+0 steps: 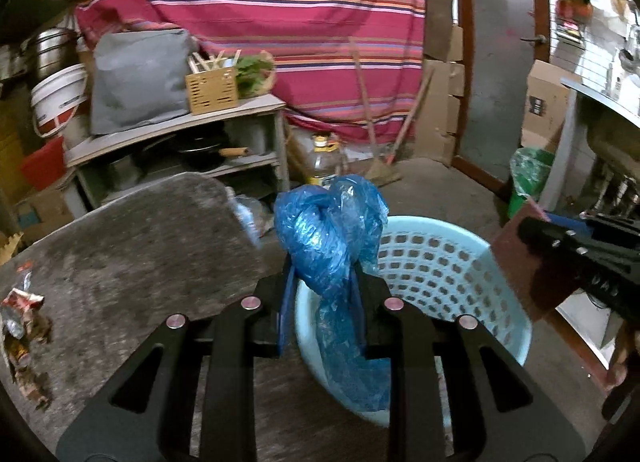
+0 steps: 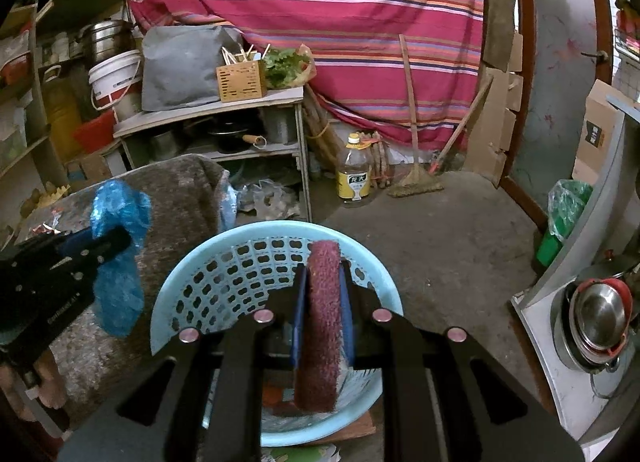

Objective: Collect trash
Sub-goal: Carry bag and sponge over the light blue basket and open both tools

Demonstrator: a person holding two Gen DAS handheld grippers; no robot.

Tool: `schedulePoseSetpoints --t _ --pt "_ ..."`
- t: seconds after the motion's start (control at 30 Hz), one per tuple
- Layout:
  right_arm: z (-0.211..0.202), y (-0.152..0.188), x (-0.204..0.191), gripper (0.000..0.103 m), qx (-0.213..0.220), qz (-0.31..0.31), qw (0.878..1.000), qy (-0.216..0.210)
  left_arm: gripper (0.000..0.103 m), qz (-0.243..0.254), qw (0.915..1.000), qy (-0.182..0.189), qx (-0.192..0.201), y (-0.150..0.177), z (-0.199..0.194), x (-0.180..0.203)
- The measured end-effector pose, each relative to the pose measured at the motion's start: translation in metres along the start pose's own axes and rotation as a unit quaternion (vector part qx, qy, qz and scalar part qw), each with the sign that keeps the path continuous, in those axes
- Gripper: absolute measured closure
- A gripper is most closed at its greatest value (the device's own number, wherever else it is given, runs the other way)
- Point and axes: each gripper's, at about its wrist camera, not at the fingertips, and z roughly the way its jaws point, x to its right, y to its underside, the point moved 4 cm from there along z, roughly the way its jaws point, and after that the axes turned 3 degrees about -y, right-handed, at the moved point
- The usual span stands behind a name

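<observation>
My left gripper [image 1: 323, 274] is shut on a knotted blue plastic bag [image 1: 332, 230], held at the left rim of the light blue perforated basket [image 1: 448, 262]. My right gripper [image 2: 323, 282] is shut on a dark red scouring pad [image 2: 322, 318], held upright over the same basket [image 2: 224, 278]. The right gripper [image 1: 532, 230] with the pad [image 1: 520, 262] also shows at the right edge of the left wrist view. The left gripper [image 2: 120, 240] with the blue bag [image 2: 118, 262] shows at the left of the right wrist view. Some scraps lie in the basket's bottom.
A grey speckled table [image 1: 132, 250] lies to the left, with crumpled wrappers [image 1: 20, 314] at its left edge. Behind stand a shelf [image 2: 212, 110] with pans, an oil bottle [image 2: 354, 170], a broom [image 2: 414, 178], and a striped cloth [image 2: 320, 2]. A green bin [image 2: 560, 218] stands right.
</observation>
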Motion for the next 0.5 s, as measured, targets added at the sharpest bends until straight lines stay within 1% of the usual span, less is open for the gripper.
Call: schedulePoseSetpoints --t 0.07,0.13,0.23,0.3,0.37,0.43,0.5 --pt "0.002 0.001 0.002 0.087 -0.002 0.001 1.000 0.002 0.077 0.005 1.0000 0.001 0.004 -0.004 0.001 0.007" --pt "0.003 0.001 0.003 0.087 -0.004 0.004 1.000 0.002 0.071 0.005 1.0000 0.003 0.006 -0.008 0.003 0.012" --pt "0.005 0.001 0.003 0.087 -0.005 0.005 1.000 0.002 0.053 0.003 1.0000 0.006 0.007 -0.012 0.004 0.015" --pt "0.005 0.001 0.002 0.087 -0.005 0.004 1.000 0.003 0.034 0.006 0.9999 -0.001 0.013 -0.012 0.001 0.015" --pt "0.007 0.001 0.002 0.087 -0.006 0.005 1.000 0.002 0.028 0.007 0.9997 -0.008 0.020 -0.013 -0.001 0.013" --pt "0.009 0.001 0.001 0.087 -0.007 0.006 1.000 0.002 0.025 0.005 0.9997 -0.013 0.020 -0.012 -0.004 0.008" --pt "0.012 0.001 -0.002 0.087 -0.008 0.006 1.000 0.002 0.017 -0.003 0.9996 -0.020 0.021 -0.011 -0.006 -0.001"
